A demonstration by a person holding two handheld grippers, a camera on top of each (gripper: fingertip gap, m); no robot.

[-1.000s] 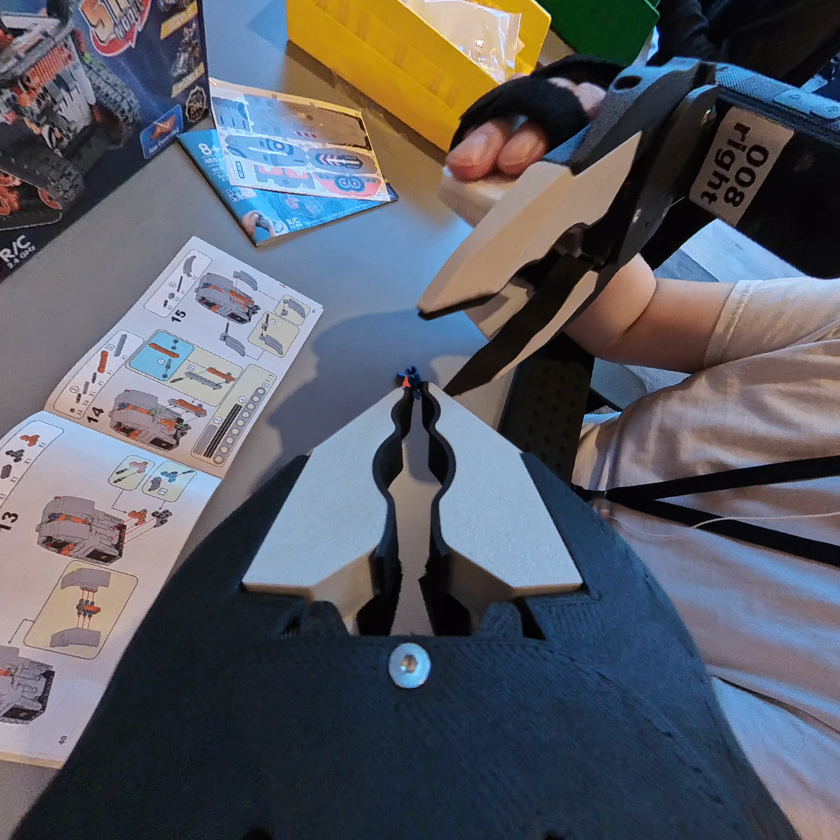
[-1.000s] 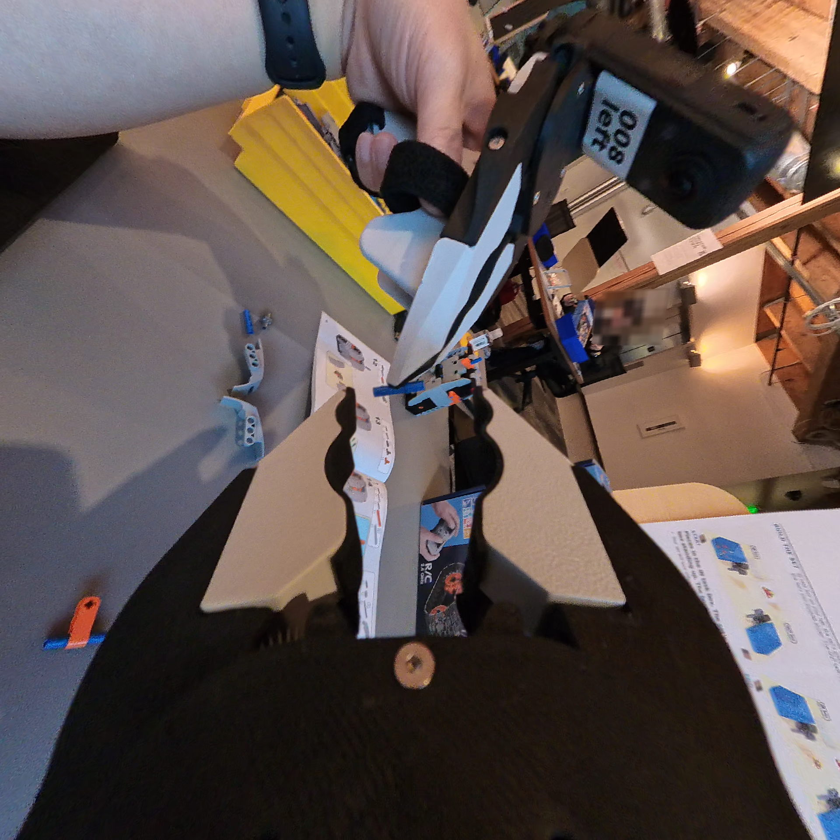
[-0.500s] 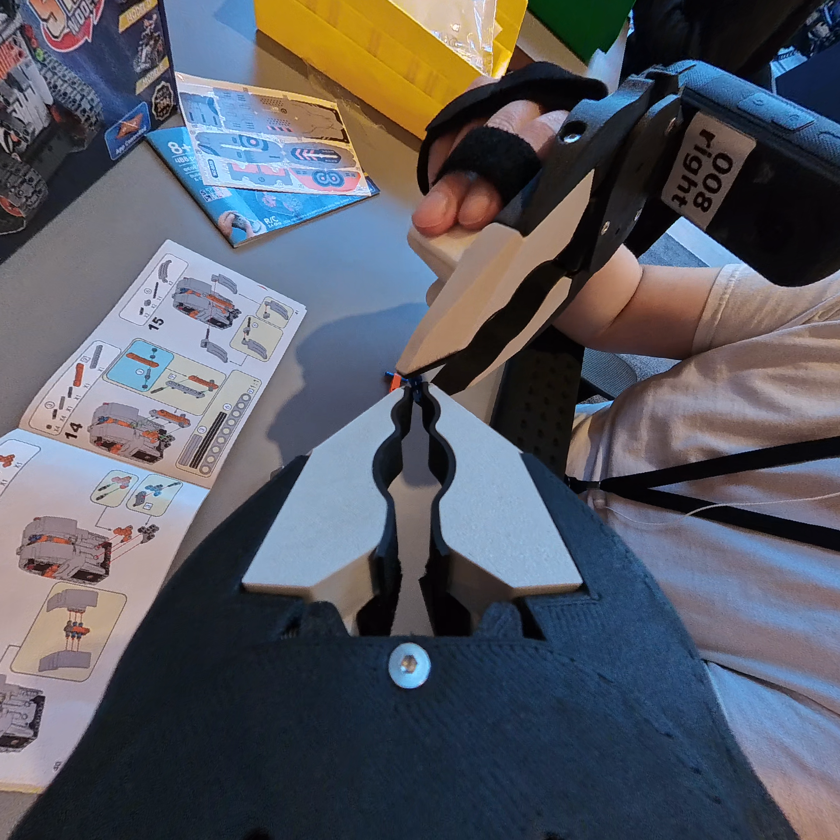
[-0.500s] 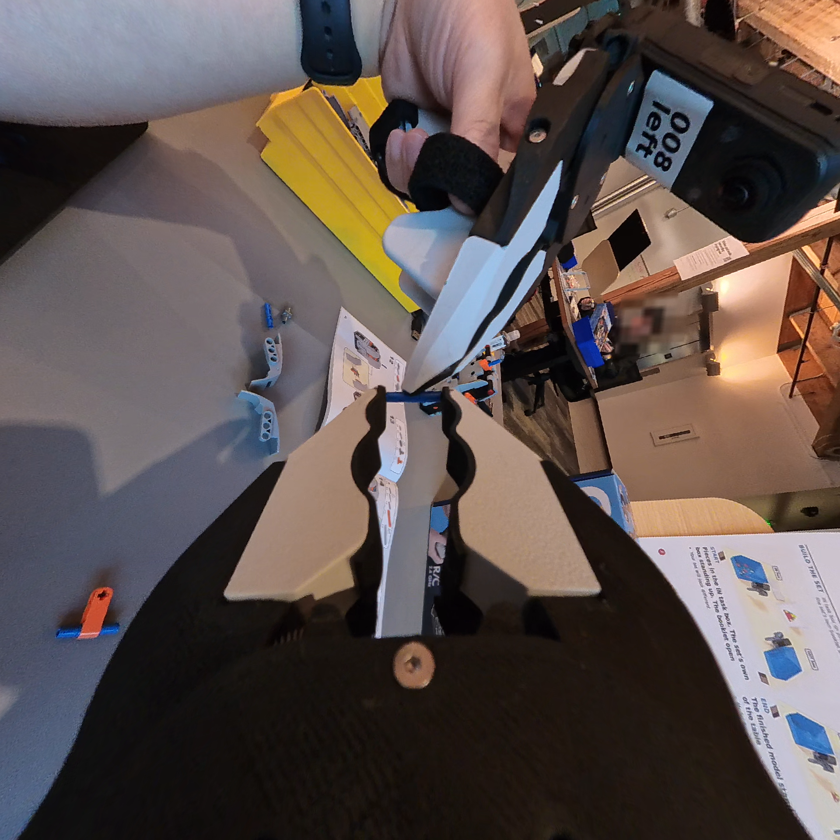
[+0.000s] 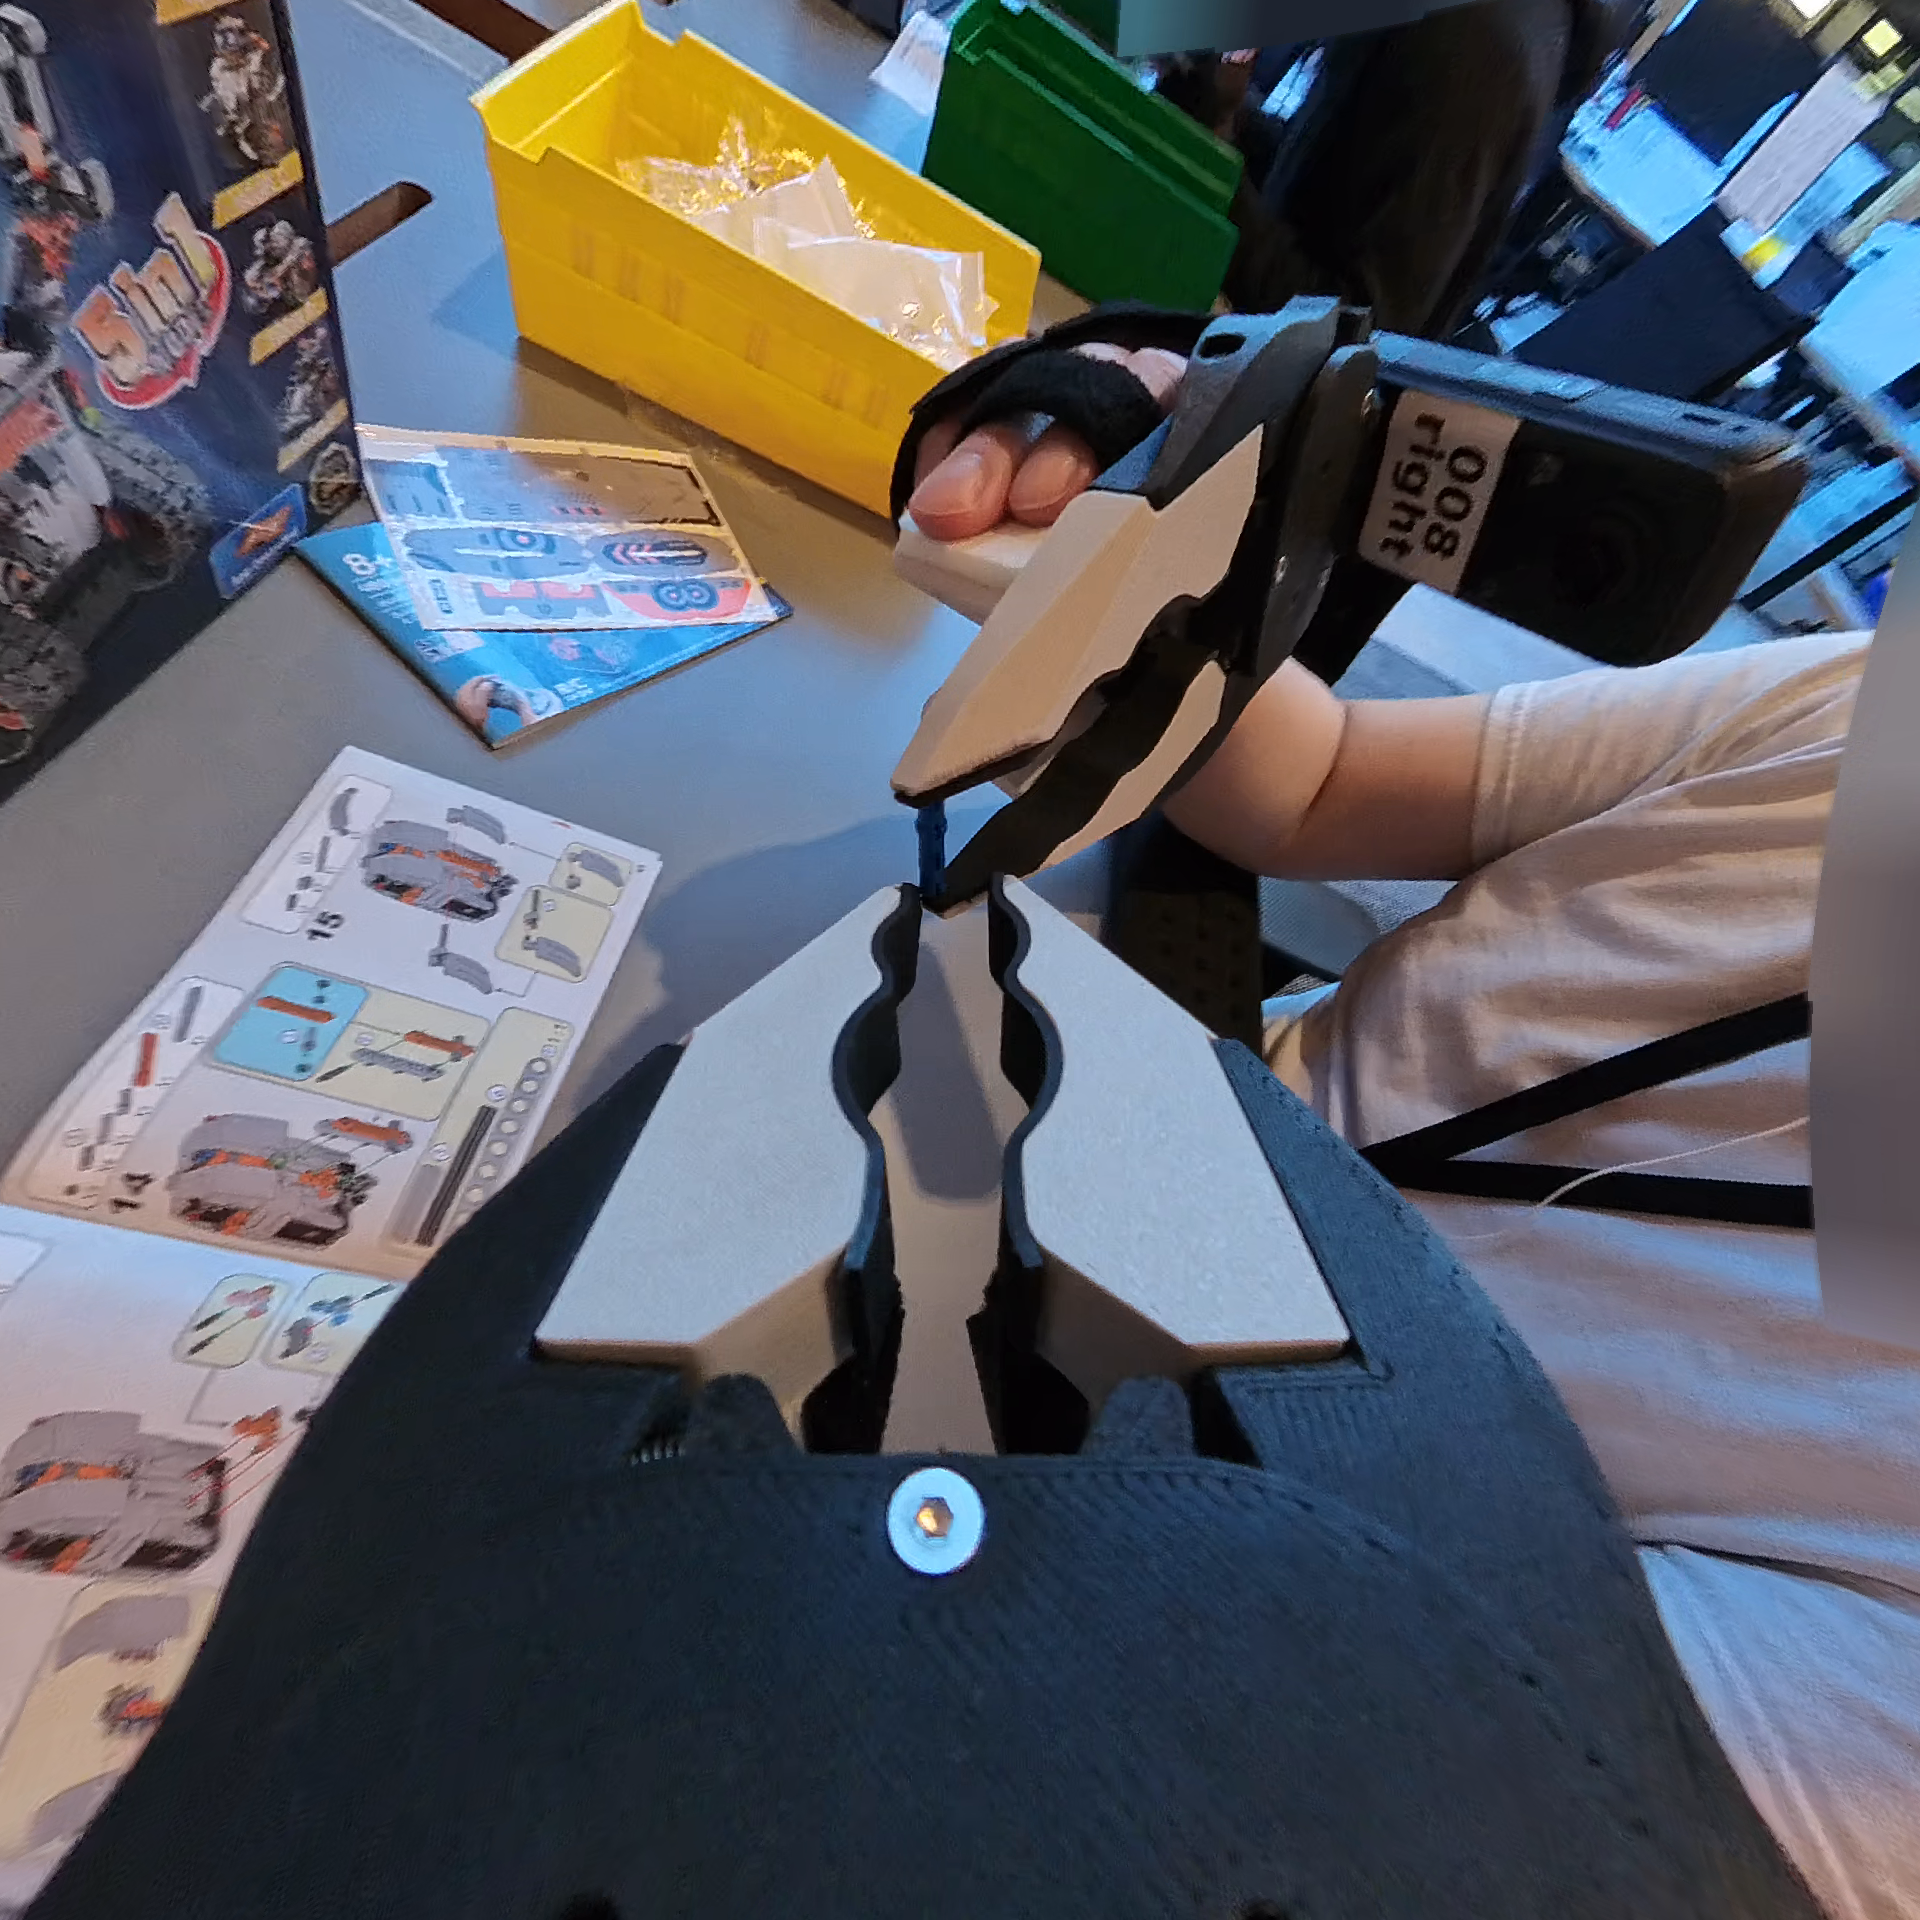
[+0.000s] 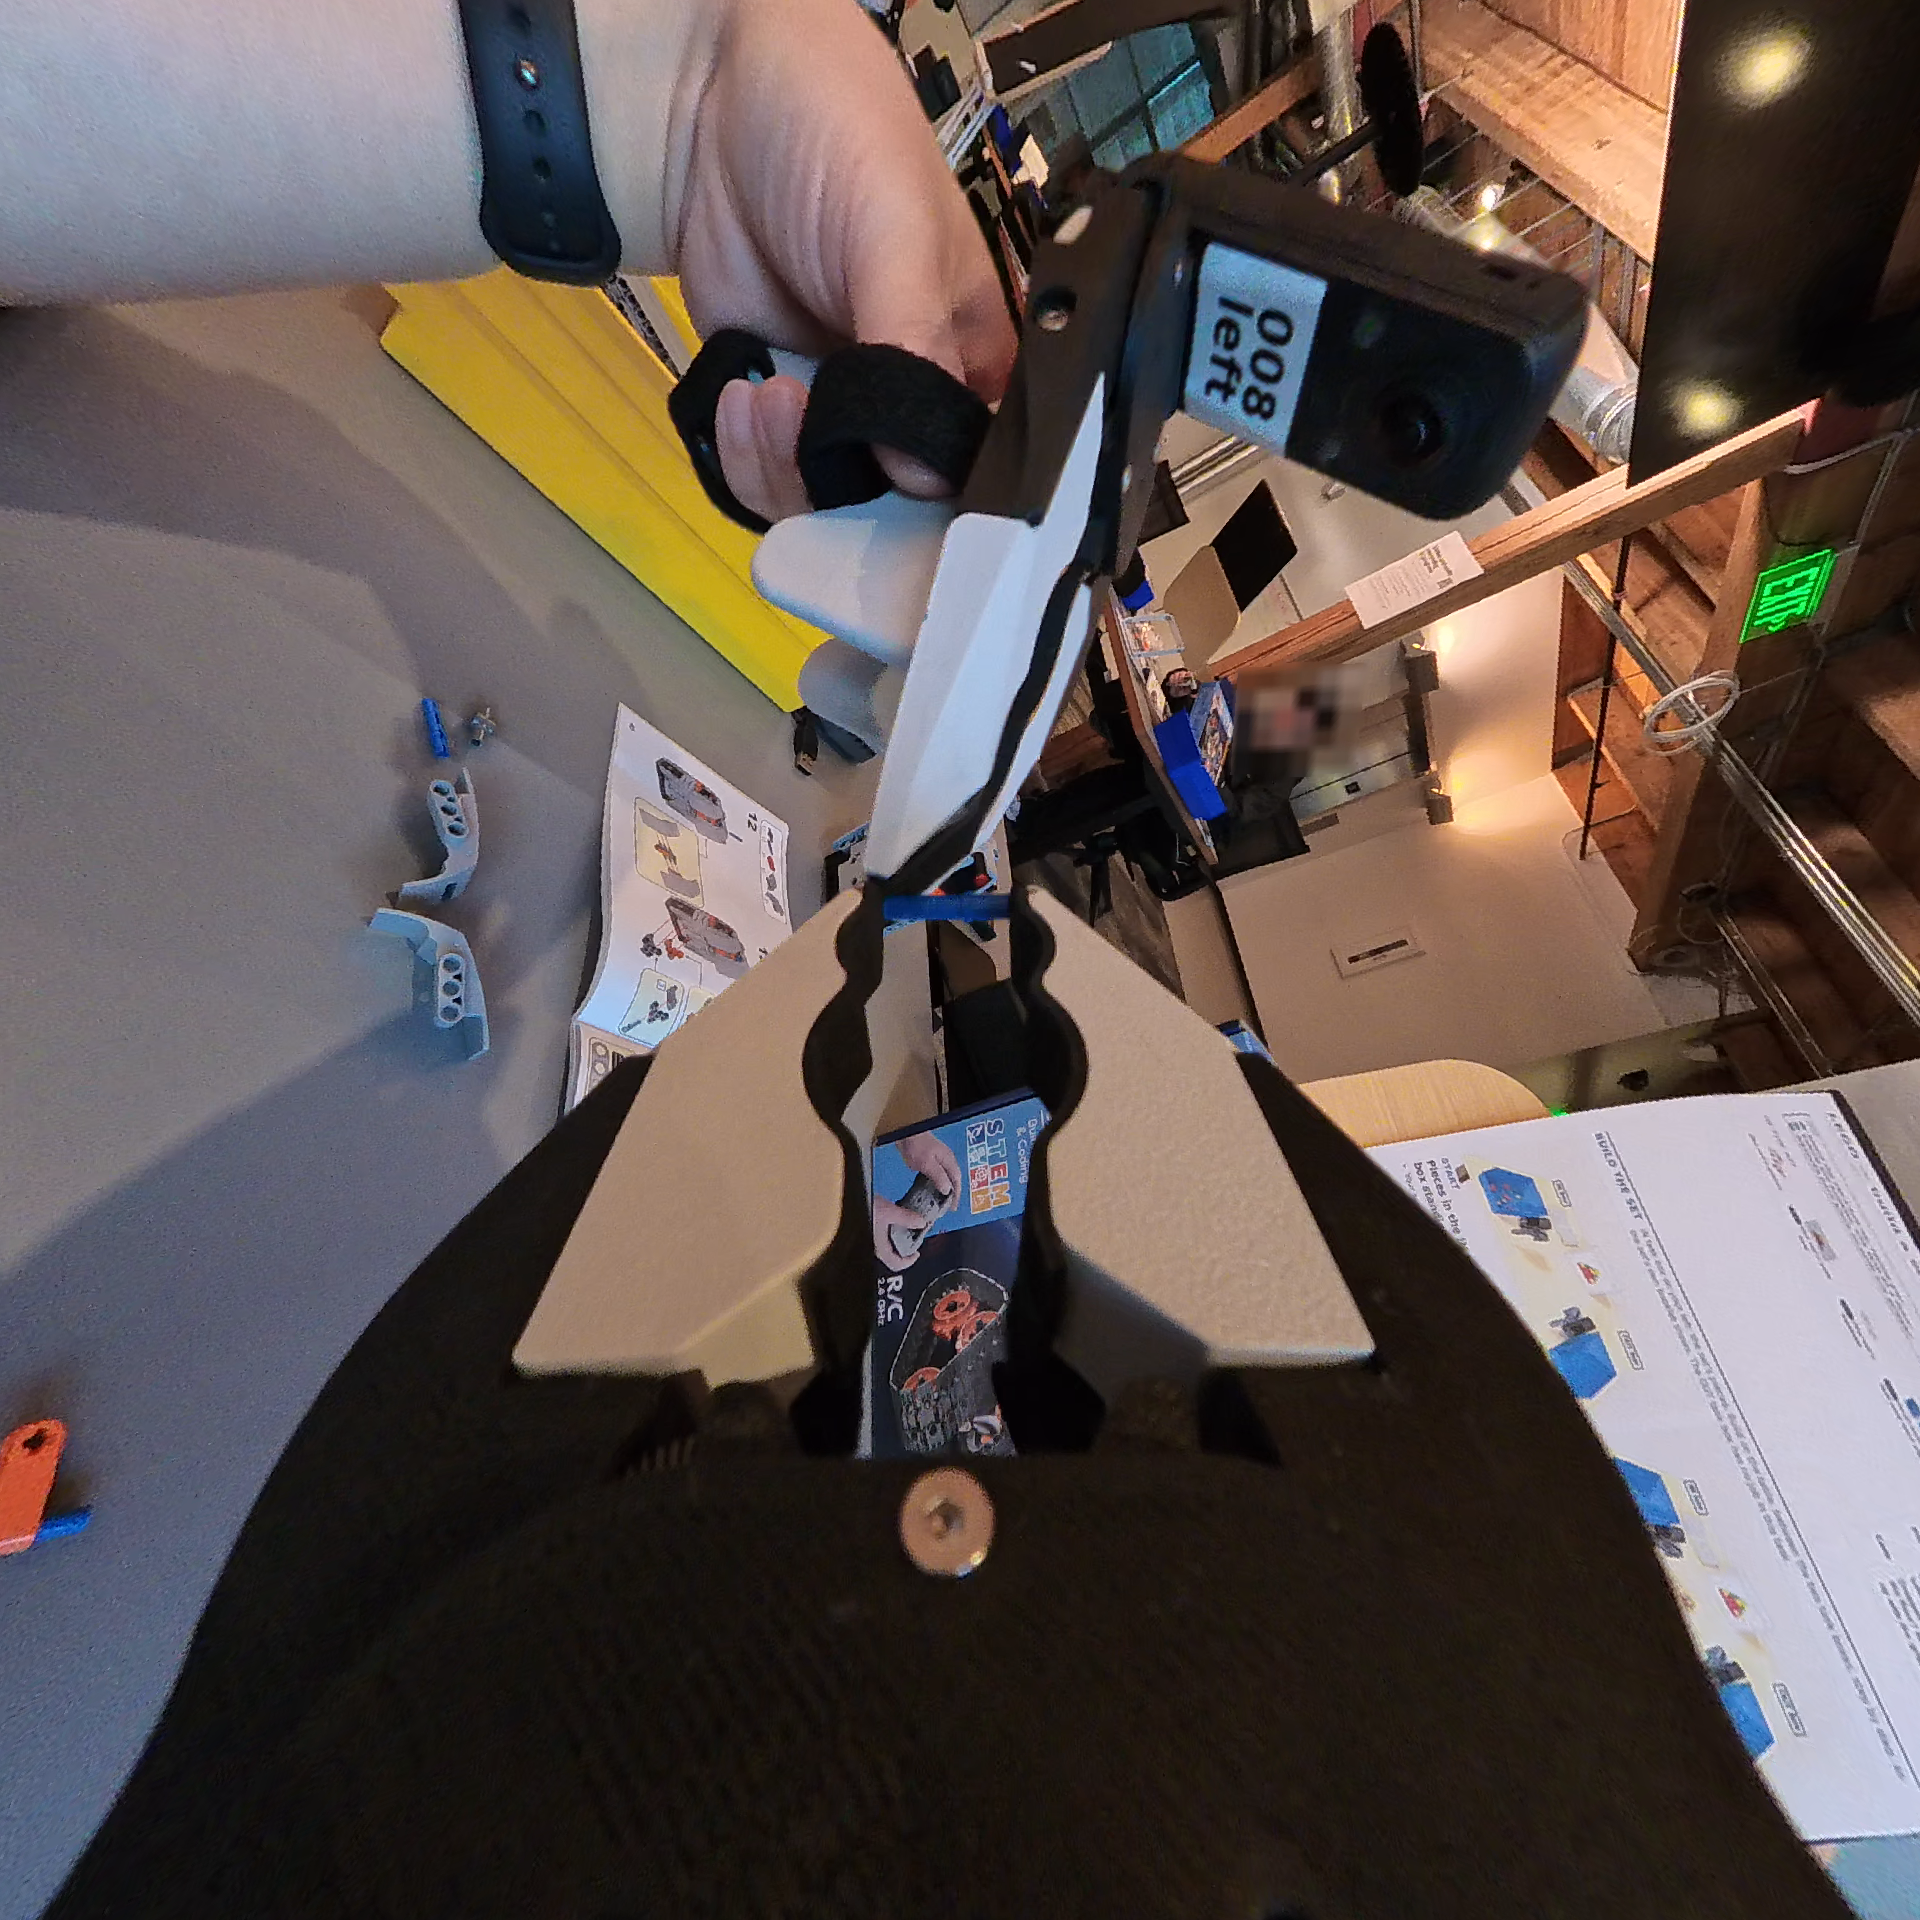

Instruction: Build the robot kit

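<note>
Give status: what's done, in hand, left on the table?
Done: an orange piece sits on a blue axle; no assembled model shows. In hand: right gripper pinches a blue pin endwise; left gripper open at its tip. Remaining: two grey curved pieces and a spare pin lie loose by the open booklet.

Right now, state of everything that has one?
left gripper, slightly open beside blue pin
right gripper, shut on blue pin, end to end
blue pin, held in the air
instruction booklet, open, lying flat
yellow bin, upright, clear bags inside
</note>
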